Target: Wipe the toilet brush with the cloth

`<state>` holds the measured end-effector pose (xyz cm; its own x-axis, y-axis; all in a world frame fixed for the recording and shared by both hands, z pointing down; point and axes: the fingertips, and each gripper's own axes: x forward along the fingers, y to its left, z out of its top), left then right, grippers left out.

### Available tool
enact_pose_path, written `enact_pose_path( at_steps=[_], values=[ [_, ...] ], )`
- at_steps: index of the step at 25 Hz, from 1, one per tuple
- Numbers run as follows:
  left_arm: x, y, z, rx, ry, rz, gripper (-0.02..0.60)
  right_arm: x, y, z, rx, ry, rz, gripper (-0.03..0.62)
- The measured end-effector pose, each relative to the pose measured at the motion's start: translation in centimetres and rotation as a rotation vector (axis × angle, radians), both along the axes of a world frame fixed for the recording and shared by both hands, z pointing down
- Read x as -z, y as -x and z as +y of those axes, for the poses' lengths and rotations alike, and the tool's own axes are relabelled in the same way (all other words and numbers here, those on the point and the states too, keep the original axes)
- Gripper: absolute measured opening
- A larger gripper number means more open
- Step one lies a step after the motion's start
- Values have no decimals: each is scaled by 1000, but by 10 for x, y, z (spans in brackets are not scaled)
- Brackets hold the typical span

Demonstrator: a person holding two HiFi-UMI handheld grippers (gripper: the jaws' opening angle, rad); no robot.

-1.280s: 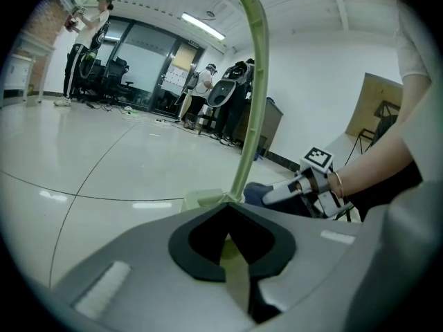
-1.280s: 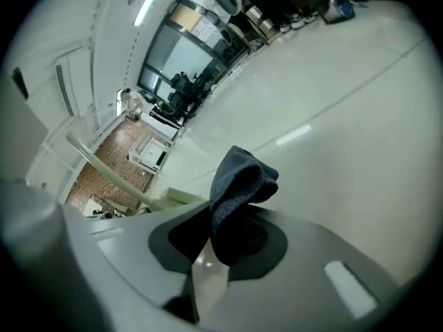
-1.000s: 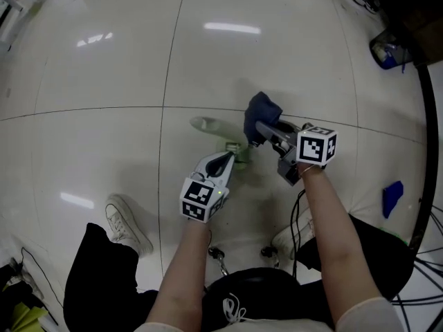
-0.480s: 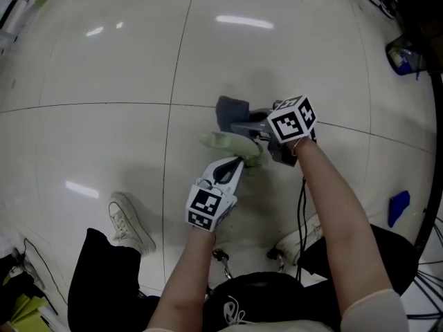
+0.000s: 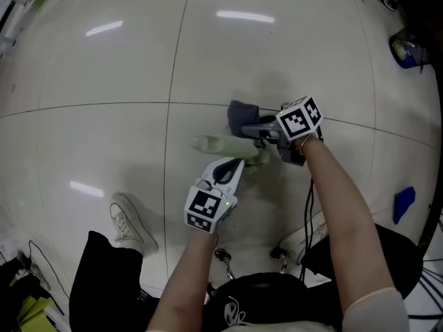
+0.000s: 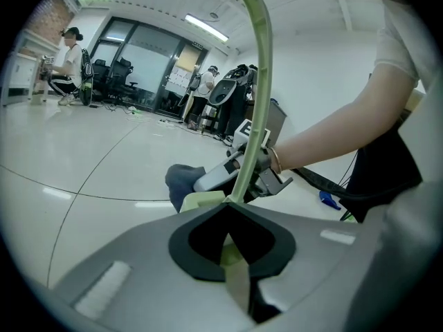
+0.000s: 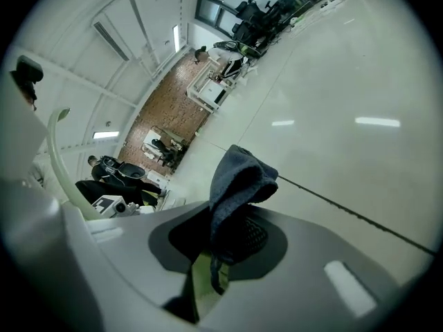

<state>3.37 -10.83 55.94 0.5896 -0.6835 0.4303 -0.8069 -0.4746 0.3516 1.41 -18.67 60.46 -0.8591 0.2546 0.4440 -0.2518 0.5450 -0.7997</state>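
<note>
Both pairs of jaws are clamped. Between the jaws of the left gripper [image 6: 229, 235] sits the pale green handle of the toilet brush [image 6: 260, 88], pinched low and rising out of them in a long curve back toward the person. The right gripper [image 7: 213, 254] grips the dark blue cloth [image 7: 239, 178] by its lower part, and a folded wad stands proud past the tips. A pale green strip shows beneath it deep in the throat; I cannot tell whether that is the brush or part of the tool. Just past the left jaws, the right tips and the wad come in from the side, close against the brush. No view settles whether cloth meets plastic. Beyond both lies the tiled floor [image 5: 104, 61].

The step in hand looks like the wiping stroke itself. To do it well, the left hold needs to be firm enough that the brush cannot twist. The soft wad, not the hard tips, should bear on the handle and be drawn along it away from the left jaws. The slim curved shaft will likely flex, so pressure should be light. The cloth is held by little and could drag free.
</note>
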Motion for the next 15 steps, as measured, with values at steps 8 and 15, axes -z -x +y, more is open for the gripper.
enact_pose_path(
  at_steps=[8, 15],
  values=[
    [0, -1, 2, -3, -2, -5, 6, -23, -45, -1, -133, 34, 48, 67],
    [-2, -1, 6, -24, 23, 13, 6, -33, -90, 18, -318, 47, 76, 67]
  ],
)
